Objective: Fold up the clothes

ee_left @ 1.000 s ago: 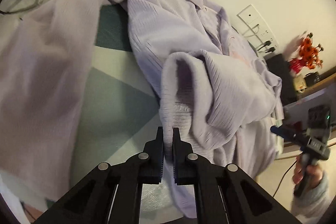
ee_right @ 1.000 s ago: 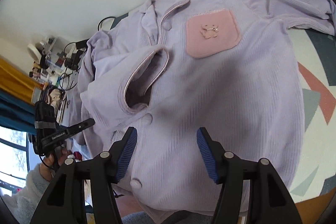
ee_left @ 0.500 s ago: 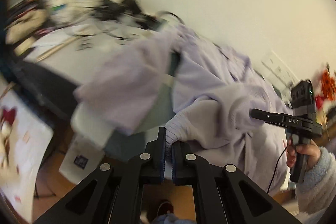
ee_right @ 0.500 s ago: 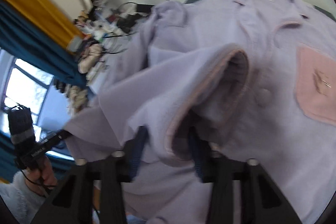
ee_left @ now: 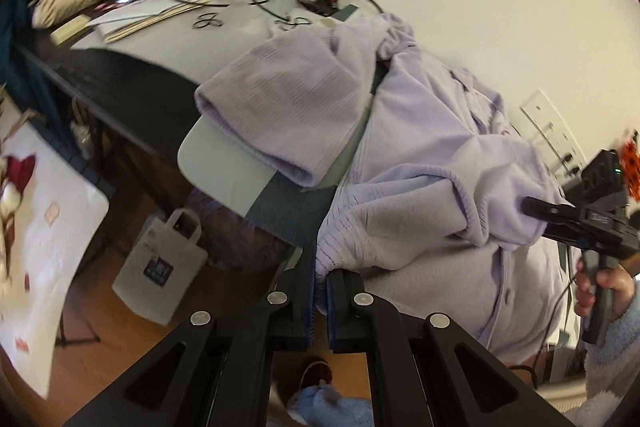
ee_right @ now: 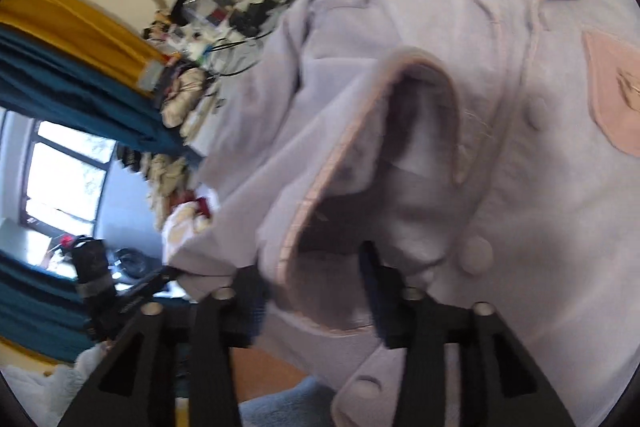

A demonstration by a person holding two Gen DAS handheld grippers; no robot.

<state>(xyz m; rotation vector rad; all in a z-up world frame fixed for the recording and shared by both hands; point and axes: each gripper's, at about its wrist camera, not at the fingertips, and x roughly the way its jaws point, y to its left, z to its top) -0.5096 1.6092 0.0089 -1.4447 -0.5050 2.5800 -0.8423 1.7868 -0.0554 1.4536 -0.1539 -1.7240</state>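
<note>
One lilac pyjama shirt [ee_left: 432, 147], sprawled centre-frame on our counter [ee_left: 224, 167], folding barely begun. Left gripper [ee_left: 318, 291] clamps its ribbed hem; right gripper [ee_right: 312, 291] opening, sleeve cuff [ee_right: 360, 155] between its fingers.

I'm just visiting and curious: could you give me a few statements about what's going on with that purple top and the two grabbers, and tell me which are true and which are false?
1. The left gripper is clamped on an edge of the lilac shirt. True.
2. The shirt's pocket is green. False: it is pink.
3. The right gripper is far from the shirt. False: the cuff of a sleeve lies between its opening jaws.
4. A paper bag stands on the floor beside the table. True.
5. The shirt is neatly folded. False: it lies spread and bunched on the table.
</note>
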